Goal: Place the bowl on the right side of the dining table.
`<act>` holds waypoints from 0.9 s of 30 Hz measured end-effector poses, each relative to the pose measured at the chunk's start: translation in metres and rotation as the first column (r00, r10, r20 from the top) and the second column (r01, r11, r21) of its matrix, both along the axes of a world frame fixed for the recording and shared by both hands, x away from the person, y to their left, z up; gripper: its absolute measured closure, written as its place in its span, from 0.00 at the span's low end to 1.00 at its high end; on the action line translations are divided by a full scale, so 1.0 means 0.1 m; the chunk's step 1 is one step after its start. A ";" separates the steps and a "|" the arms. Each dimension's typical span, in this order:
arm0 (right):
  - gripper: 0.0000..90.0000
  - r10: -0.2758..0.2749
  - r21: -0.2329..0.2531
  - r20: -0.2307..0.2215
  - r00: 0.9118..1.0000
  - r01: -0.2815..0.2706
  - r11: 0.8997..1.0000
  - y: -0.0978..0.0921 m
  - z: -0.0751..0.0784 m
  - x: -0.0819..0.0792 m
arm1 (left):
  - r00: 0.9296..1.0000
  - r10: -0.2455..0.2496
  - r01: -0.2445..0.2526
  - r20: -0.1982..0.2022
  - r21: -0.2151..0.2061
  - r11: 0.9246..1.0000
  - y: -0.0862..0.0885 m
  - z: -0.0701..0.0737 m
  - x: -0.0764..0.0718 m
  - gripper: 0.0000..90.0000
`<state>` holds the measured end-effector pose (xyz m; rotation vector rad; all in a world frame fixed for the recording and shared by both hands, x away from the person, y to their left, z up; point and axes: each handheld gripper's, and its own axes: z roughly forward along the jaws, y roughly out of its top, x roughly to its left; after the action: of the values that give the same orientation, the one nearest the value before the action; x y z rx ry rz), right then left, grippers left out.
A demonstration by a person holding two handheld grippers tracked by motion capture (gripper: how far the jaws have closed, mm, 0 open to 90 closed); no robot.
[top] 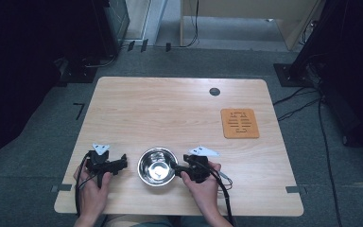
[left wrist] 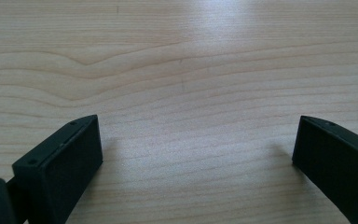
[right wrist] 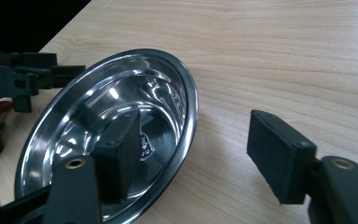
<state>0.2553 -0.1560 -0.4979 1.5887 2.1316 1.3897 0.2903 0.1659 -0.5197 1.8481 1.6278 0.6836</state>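
Steel bowl point(right wrist: 121, 126), rim between open right hand-held gripper point(right wrist: 200, 149) jaws

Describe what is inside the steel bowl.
The steel bowl holds nothing loose; one of the right gripper's fingers sits inside the rim, the other outside. That finger covers part of the bowl's floor, so that patch stays unseen.

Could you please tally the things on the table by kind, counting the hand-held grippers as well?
Steel bowl: 1
Wooden trivet: 1
Grippers, left and right: 2
Total: 4
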 end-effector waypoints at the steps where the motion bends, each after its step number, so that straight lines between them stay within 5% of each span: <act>1: 0.43 -0.003 -0.005 0.002 1.000 0.003 1.000 0.00 0.00 0.00 | 1.000 0.000 0.000 0.000 0.000 1.000 0.00 0.00 0.00 0.01; 11: 0.59 0.004 -0.051 -0.026 1.000 -0.005 0.999 0.09 -0.07 0.01 | 1.000 0.000 0.000 0.000 0.000 1.000 0.00 0.00 0.00 0.01; 19: 0.76 0.067 -0.006 -0.042 0.997 -0.067 0.998 0.10 -0.08 0.01 | 1.000 0.000 0.000 0.000 0.000 1.000 0.00 0.00 0.00 0.01; 24: 0.82 0.080 -0.019 -0.039 0.996 -0.080 0.997 0.09 -0.07 0.00 | 1.000 0.000 0.000 0.000 0.000 1.000 0.00 0.00 0.00 0.01; 27: 0.89 0.069 -0.001 -0.083 0.994 -0.069 0.998 0.05 -0.07 0.01 | 1.000 0.000 0.000 0.000 0.000 1.000 0.00 0.00 0.00 0.01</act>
<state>0.2566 -0.1507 -0.5050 1.6130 2.2553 1.3615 0.2903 0.1659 -0.5197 1.8481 1.6281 0.6835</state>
